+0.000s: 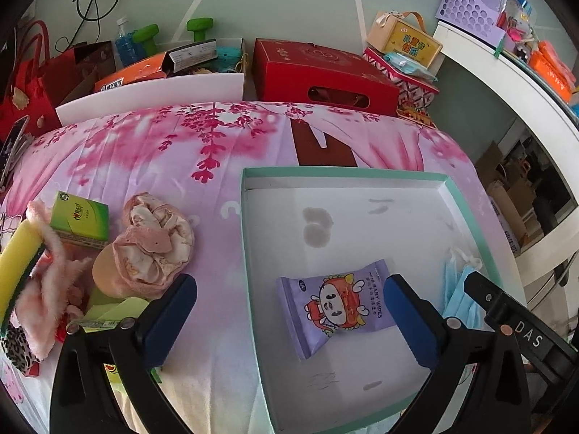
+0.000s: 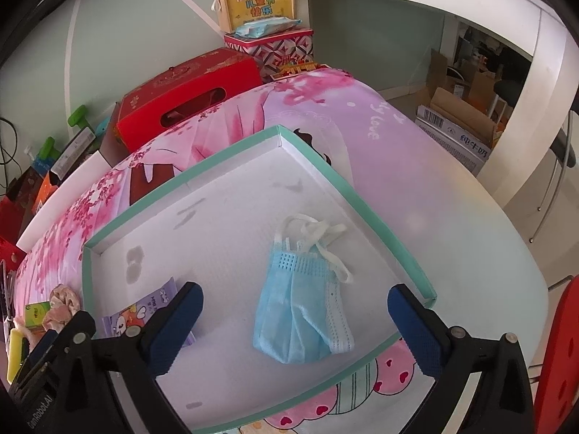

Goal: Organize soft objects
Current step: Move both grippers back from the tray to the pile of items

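A: The wipes pack [image 1: 334,305] and the blue face masks [image 2: 302,303] already lie inside the teal-rimmed tray [image 2: 231,152], the pack toward the tray's 8 o'clock corner in the right wrist view, the masks near its 4 o'clock side. What is left sits outside, at 9 o'clock of the tray in the left wrist view: the pink scrunchie bundle [image 1: 155,242], the fluffy pink cloth [image 1: 54,282], the yellow sponge [image 1: 16,253] and a green tissue box [image 1: 80,218].

B: So the next pick is likely the scrunchie bundle. It looks limp, so the left hand-held gripper [image 1: 289,320] does best pinching it through the thick middle and lifting straight up, clear of the tray's rim.

A: Its pose? It hovers over the tray's 9 o'clock wall, jaws spread wide and empty, one finger over the floral cloth on the worktop [image 1: 217,166], one over the pack.

B: The right hand-held gripper [image 2: 295,327] hangs above the masks, equally wide, gripping nothing.
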Motion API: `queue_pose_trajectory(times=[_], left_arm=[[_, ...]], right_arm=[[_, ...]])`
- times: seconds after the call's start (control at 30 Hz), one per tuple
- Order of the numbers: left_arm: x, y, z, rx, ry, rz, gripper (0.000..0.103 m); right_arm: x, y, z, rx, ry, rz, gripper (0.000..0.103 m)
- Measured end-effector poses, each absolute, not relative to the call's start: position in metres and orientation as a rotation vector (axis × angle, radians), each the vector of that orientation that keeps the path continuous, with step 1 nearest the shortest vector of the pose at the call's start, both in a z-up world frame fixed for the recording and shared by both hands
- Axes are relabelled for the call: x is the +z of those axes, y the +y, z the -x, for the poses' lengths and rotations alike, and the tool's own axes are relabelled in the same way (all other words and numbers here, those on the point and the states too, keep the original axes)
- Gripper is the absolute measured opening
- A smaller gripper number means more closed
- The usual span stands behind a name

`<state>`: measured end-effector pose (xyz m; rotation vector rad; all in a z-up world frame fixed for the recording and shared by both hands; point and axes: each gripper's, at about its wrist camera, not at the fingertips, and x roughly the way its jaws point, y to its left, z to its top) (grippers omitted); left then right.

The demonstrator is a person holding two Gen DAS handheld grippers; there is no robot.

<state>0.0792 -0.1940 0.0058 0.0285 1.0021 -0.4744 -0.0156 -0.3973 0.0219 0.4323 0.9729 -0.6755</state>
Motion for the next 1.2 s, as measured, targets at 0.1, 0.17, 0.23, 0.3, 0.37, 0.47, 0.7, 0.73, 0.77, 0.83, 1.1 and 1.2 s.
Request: queue_pose_trajectory(times=[0.1, 0.17, 0.23, 0.3, 0.37, 0.47, 0.7, 0.73, 0.77, 0.83, 1.1, 1.2], left_arm=[[0.006, -0.195, -0.077, -0.477, 0.998, -0.041, 0.103], [0.008, -0.194, -0.077, -0.476, 0.995, -0.044, 0.103], [0.009, -0.192, -0.076, -0.473, 0.991, -0.045, 0.103], [0.012, -0.189, -0.077, -0.469, 0.989, -0.042, 0.103], [0.014, -0.186, -0.078, -0.464, 0.989, -0.037, 0.103], [0.02, -0.178, -0.078, -0.455, 0.985, -0.022, 0.103], [0.045, -0.14, -0.083, -0.394, 0.945, 0.025, 0.103], [0.048, -0.133, -0.085, -0.374, 0.939, 0.028, 0.103], [0.052, -0.12, -0.088, -0.339, 0.929, 0.035, 0.103], [0.056, -0.096, -0.094, -0.268, 0.92, 0.04, 0.103], [0.058, 0.012, -0.104, -0.028, 0.938, 0.116, 0.103], [0.052, 0.042, -0.103, 0.042, 0.95, 0.146, 0.103]], right_arm=[[0.022, -0.396, 0.016, -0.674, 0.972, -0.425, 0.103], [0.023, -0.395, 0.015, -0.674, 0.969, -0.422, 0.103], [0.024, -0.395, 0.015, -0.672, 0.966, -0.422, 0.103], [0.025, -0.394, 0.015, -0.67, 0.963, -0.416, 0.103], [0.028, -0.391, 0.013, -0.67, 0.96, -0.397, 0.103], [0.033, -0.385, 0.01, -0.662, 0.94, -0.376, 0.103], [0.048, -0.357, -0.004, -0.548, 0.89, -0.362, 0.103], [0.051, -0.35, -0.007, -0.527, 0.886, -0.36, 0.103], [0.052, -0.343, -0.01, -0.507, 0.883, -0.356, 0.103], [0.055, -0.327, -0.017, -0.46, 0.881, -0.345, 0.103], [0.054, -0.266, -0.037, -0.293, 0.911, -0.306, 0.103], [0.052, -0.241, -0.044, -0.228, 0.927, -0.282, 0.103]])
